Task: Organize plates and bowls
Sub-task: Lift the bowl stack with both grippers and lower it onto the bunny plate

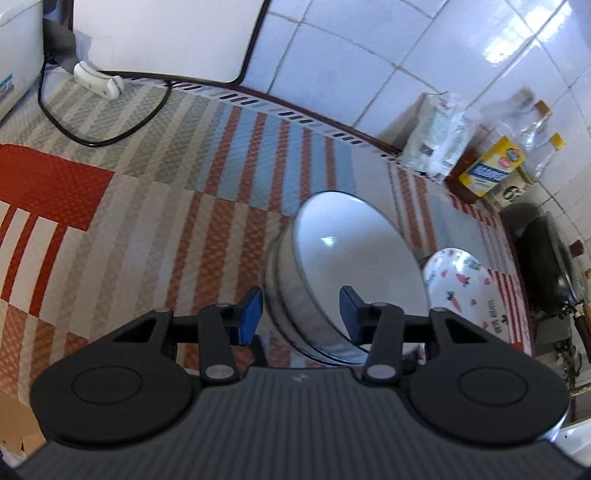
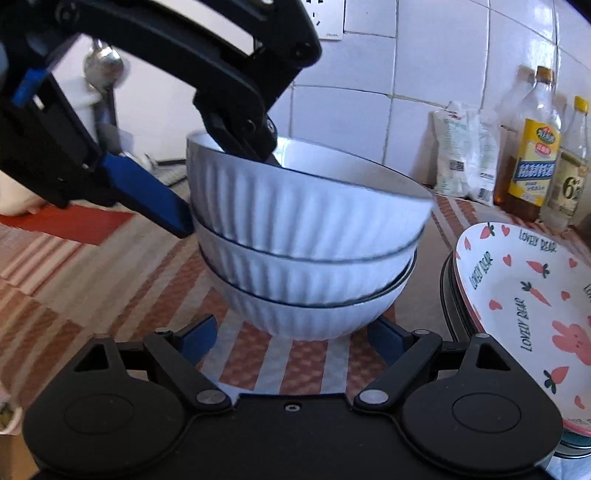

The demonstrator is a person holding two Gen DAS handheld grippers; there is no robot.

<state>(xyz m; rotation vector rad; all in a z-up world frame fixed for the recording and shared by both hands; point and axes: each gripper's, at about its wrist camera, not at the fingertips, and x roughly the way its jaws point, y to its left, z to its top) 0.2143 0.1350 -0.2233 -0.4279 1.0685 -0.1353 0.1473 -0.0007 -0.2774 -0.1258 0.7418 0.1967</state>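
Note:
Three white ribbed bowls are stacked on the striped cloth; the top one sits tilted. From above, the top bowl shows in the left wrist view. My left gripper is open and straddles the top bowl's rim, one blue finger outside the wall and the other inside. My right gripper is open and empty, low in front of the stack's base. A plate with carrots and bunnies lies to the right, on a stack; it also shows in the left wrist view.
Oil bottles and white bags stand along the tiled wall at back right. A black pan sits at the far right. A white appliance with a black cord is at back left.

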